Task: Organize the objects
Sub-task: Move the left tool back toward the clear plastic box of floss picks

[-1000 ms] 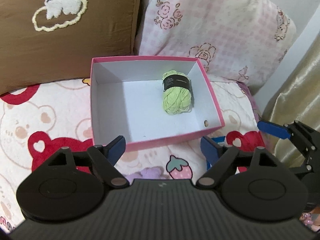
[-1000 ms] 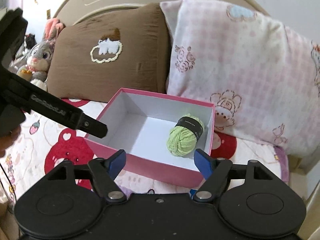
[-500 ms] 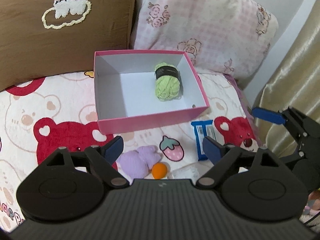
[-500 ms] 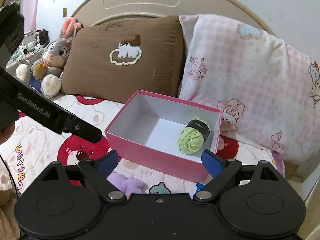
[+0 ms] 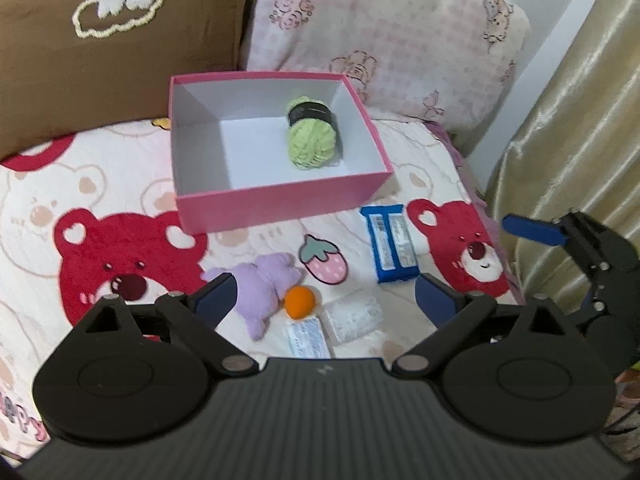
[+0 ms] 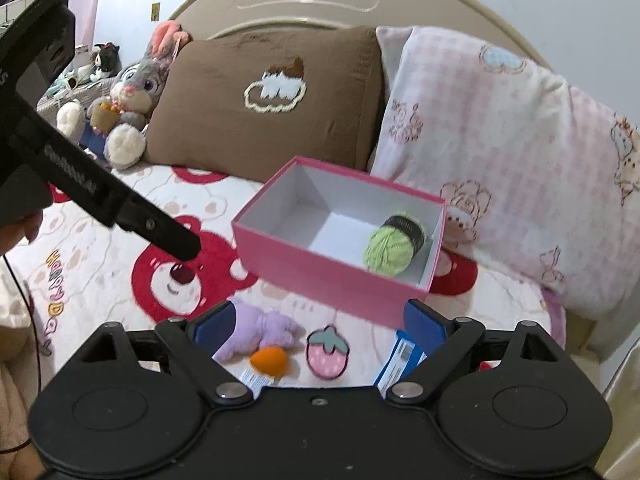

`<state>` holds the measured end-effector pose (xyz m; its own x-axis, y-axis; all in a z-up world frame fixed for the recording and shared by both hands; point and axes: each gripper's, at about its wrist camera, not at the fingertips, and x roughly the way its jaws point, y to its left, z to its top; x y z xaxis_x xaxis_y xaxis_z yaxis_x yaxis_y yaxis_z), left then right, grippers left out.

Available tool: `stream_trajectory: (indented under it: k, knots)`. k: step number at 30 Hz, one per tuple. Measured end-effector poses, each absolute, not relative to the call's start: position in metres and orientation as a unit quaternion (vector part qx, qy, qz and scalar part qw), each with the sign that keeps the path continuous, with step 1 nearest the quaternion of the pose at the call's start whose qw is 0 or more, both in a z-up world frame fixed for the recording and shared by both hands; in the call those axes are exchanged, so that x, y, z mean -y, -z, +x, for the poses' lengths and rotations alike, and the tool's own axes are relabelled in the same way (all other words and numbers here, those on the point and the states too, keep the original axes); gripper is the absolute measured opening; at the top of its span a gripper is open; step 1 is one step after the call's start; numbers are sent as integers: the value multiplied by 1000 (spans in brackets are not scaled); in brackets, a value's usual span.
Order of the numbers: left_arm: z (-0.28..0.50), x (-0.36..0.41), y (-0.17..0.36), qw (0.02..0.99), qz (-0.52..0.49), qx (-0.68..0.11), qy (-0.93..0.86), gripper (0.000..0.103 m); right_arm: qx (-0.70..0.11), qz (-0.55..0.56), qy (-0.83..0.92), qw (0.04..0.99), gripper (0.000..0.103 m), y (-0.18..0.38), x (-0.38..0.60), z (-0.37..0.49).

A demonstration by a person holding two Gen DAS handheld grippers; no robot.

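Yarn (image 5: pixel 312 134) is lying inside the pink box (image 5: pixel 280 200) at mid-frame, both grippers' fingers (image 5: pixel 214 300) are gaping empty, left widening, probably calling for grabbing the purple plush (image 5: pixel 264 292) below.

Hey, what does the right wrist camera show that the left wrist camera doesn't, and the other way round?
Only the right wrist view shows the grey bunny plush and the headboard. Only the left wrist view shows the gold curtain and a clear packet. Both show the pink box holding green yarn, the purple plush, the orange ball, the blue packet and two pillows.
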<state>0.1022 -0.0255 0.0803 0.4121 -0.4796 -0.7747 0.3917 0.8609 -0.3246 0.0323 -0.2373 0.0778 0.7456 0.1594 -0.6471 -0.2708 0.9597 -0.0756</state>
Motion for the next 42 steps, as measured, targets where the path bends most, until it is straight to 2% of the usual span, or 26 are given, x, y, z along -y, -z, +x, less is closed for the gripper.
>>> stream_trajectory:
  k: [7, 18, 28, 34, 37, 42]
  knots:
    - [89, 35, -54, 836, -27, -486, 254, 97, -319, -64, -149, 934, 93, -52, 243, 11]
    - [83, 27, 4, 812, -95, -516, 255, 95, -367, -68, -141, 917, 93, -2, 240, 6]
    - [80, 37, 44, 799, -106, -528, 269, 94, -391, -101, -138, 905, 93, 29, 223, 3]
    - [76, 49, 56, 804, -103, -515, 280, 93, -389, -112, -151, 902, 93, 38, 212, 5]
    - [75, 56, 67, 806, -117, -500, 295, 87, -398, -118, -138, 899, 93, 52, 211, 13]
    - [68, 69, 75, 799, -125, -486, 330, 87, -397, -165, -116, 895, 93, 58, 202, 8]
